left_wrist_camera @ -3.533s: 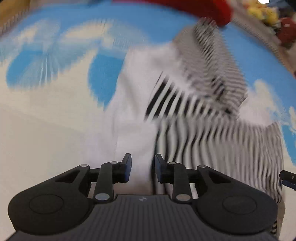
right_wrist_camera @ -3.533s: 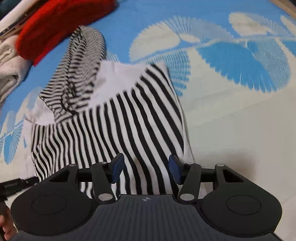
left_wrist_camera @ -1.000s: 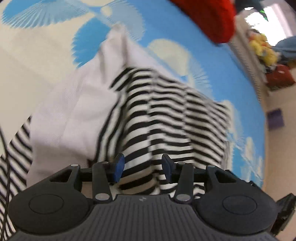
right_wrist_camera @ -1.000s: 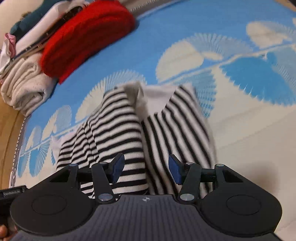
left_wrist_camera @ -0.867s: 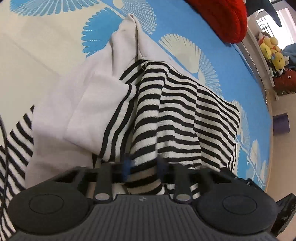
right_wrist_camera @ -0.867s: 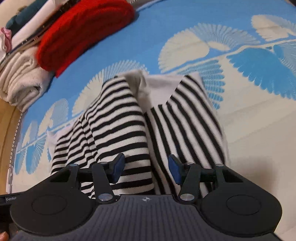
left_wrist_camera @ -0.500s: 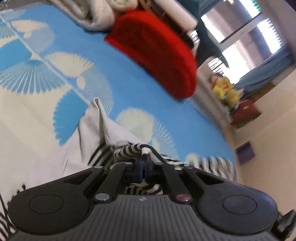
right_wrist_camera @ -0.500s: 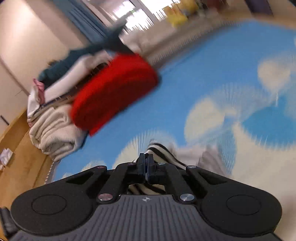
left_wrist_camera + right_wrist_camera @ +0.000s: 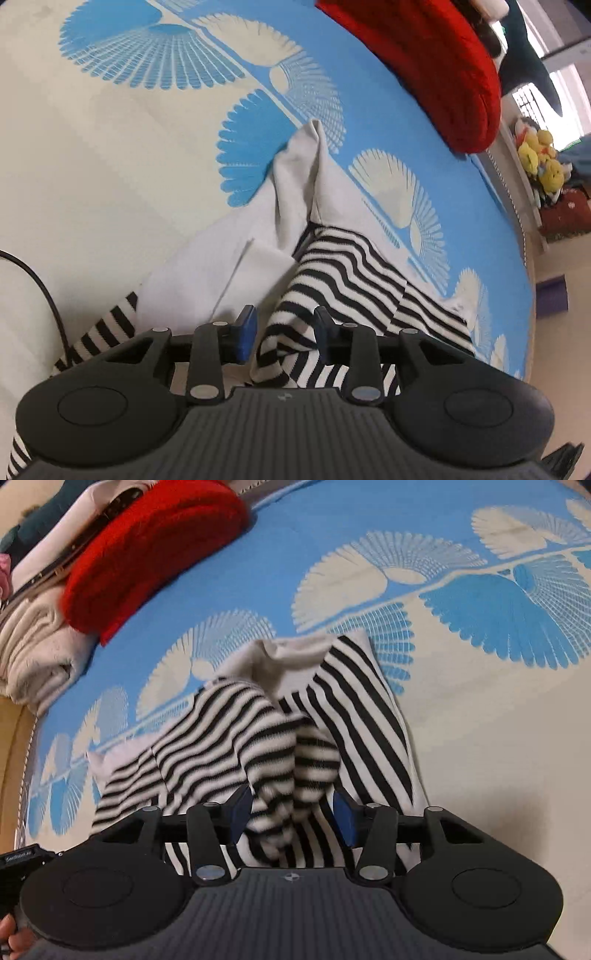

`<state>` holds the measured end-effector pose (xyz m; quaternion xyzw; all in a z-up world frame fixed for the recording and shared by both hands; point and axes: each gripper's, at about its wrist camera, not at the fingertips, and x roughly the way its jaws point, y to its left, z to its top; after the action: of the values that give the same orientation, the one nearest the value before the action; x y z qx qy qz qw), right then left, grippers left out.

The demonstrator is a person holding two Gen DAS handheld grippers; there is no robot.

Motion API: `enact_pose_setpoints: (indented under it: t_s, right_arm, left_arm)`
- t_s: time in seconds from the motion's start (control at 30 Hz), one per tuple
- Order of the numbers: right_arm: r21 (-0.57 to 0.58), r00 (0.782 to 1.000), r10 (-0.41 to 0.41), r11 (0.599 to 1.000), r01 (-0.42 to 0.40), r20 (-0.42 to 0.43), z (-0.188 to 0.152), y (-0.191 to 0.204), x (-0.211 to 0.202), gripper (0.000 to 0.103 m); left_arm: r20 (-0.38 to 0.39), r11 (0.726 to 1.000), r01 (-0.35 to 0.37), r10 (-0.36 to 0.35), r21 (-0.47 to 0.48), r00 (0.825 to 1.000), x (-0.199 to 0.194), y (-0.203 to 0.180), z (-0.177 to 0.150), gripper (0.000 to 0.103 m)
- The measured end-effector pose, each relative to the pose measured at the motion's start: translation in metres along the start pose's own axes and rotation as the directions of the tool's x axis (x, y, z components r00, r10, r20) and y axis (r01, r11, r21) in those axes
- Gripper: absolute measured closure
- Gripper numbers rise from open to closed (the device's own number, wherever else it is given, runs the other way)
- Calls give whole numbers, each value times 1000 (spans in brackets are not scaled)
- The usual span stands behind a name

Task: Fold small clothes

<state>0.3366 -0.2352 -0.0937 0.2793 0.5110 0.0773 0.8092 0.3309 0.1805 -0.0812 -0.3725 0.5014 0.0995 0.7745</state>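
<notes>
Meanwhile, both grippers, left (image 9: pixel 283 334) and right (image 9: pixel 292 814), are opening their jaws, a bunched fold of striped garment (image 9: pixel 236 734) (black-and-white) between each pair, unpinched, on the blue-patterned bedspread (image 9: pixel 332 531).

The striped garment (image 9: pixel 229 738) is soft knit cloth, its black and white bands slightly fuzzy, with a plain off-white panel (image 9: pixel 207 273) of smoother, matt weave. It lies on a matt printed bedcover (image 9: pixel 369 528) of flat woven cloth. The far red pile (image 9: pixel 155 542) looks fluffy and woolly; the cream bundle (image 9: pixel 33 657) beside it is nubbly knit. Both grippers are matt black plastic with ribbed housings, small shiny metal pivot pins (image 9: pixel 204 389) and blue pads (image 9: pixel 345 821).
</notes>
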Motion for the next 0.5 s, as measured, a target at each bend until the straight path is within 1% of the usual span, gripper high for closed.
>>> enact_pose_setpoints:
  t_s: [0.03,0.07,0.1,0.13,0.17,0.2,0.27,0.3,0.33,0.37,0.4,0.43,0.47,0.5]
  right_arm:
    - [11,1000,4,1000,-4,-2,1,-1,4,52]
    - [28,1000,10,1000,-10,-5,-1,-3,7,56]
    - [39,1000,15,999,-15,-10,-1,-3,11,66]
    - [44,999,26,999,-25,-21,2,-4,16,103]
    - [54,999,43,998,-42,-22,0,-4,16,102]
    - [72,998,57,996,-57,3,-1,-3,12,102]
    - [79,991,103,991,-109,81,0,3,-5,103]
    - [73,986,119,989,-128,116,0,6,-12,103]
    - [74,980,131,987,-144,151,-1,8,-22,103]
    - [92,978,135,984,-151,161,-5,8,-26,103]
    - [127,981,132,980,-150,142,-9,5,-26,103]
    - [168,987,122,976,-139,103,-14,1,-21,103]
    - [215,995,98,971,-102,28,-21,-5,-12,103]
    - [247,996,71,967,-58,-44,-27,-10,-3,102]
  left_arm:
    - [-17,1000,-16,16,2,1000,5,2,-3,70]
    - [-36,999,-34,35,10,999,13,2,-4,79]
    - [-40,999,-38,38,18,998,18,2,-2,102]
    - [-22,999,-36,37,28,999,16,1,0,102]
    - [11,998,-28,28,58,1000,12,-3,1,102]
    - [56,995,-6,0,96,998,4,-9,2,102]
    - [132,988,47,-67,150,989,-14,-20,7,102]
    - [163,984,61,-89,166,983,-19,-24,10,102]
    - [191,982,63,-97,176,977,-23,-25,11,102]
    - [209,984,48,-84,174,974,-23,-25,13,102]
    - [206,987,27,-61,161,977,-21,-22,14,102]
    - [180,990,2,-27,140,983,-15,-16,15,102]
    - [126,993,-38,24,115,992,-6,-9,15,101]
    - [62,992,-80,74,101,995,5,-3,15,100]
